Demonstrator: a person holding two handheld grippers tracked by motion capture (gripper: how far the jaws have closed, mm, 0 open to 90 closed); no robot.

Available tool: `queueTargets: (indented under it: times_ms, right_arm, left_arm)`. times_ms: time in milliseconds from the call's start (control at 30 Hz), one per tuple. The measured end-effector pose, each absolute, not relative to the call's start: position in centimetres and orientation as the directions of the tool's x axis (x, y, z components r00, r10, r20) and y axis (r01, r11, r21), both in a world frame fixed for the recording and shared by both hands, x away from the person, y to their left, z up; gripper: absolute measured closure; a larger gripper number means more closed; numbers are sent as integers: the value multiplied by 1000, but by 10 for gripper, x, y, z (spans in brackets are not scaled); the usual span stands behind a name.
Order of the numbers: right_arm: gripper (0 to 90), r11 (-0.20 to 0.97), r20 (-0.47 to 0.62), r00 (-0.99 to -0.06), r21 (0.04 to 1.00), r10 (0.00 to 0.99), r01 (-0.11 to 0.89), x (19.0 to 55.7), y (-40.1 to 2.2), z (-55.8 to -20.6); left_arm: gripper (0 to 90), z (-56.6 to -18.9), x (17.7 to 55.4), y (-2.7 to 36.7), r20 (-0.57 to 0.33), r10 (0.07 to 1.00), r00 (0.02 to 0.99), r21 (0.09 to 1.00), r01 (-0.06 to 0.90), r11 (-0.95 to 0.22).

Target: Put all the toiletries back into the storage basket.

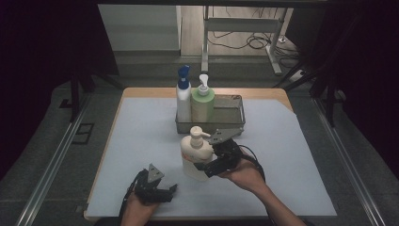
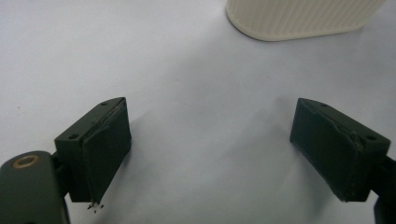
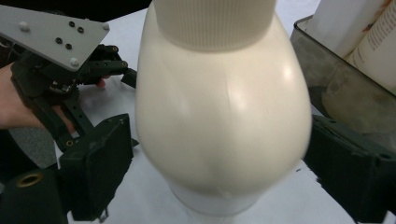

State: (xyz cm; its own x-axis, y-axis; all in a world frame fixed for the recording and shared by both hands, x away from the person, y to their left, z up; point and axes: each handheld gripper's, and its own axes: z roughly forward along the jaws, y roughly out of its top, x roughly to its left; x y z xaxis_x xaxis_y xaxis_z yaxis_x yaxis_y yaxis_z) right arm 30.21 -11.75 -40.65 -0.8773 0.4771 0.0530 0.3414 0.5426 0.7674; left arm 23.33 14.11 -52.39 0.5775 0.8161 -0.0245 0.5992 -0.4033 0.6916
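A cream pump bottle (image 1: 195,155) stands upright on the pale sheet, just in front of the metal tray. My right gripper (image 1: 207,165) reaches it from the right, and in the right gripper view the bottle's body (image 3: 224,107) sits deep between the two black jaws. The right pad (image 3: 341,163) lies against its side, while a thin gap shows at the left pad (image 3: 105,168). My left gripper (image 1: 167,190) rests near the table's front edge. Its jaws stand wide over bare sheet (image 2: 210,135), and the bottle's ribbed base (image 2: 299,18) is farther off.
A metal mesh tray (image 1: 235,123) sits behind the bottle and holds a white bottle with a blue cap (image 1: 183,94) and a green pump bottle (image 1: 203,101). The tray's wall (image 3: 336,84) is close to my right jaw. Open sheet (image 1: 291,160) lies right of my right hand.
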Motion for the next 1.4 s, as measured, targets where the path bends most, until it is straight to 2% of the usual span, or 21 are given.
queueTargets:
  times_ms: [233,533,933,1400]
  right_arm:
    - [159,552,30,-876,766,482,329,303,-110,-408]
    - [331,546,19,-878,776,478,314,303,-107,-411]
    - [364,566,0,-878,764,479,309,298,-107,-407]
    - [368,568,3,-862,751,506,337,297,-123,-385]
  left_arm:
    - [123,-524,233,141,-25,816,578,692,599,-403]
    - [123,-524,233,141,-25,816,578,692,599,-403]
    - [123,-524,233,141,-25,816,577,692,599,-402]
    - [123,-524,233,141,-25,816,577,692,599,-402]
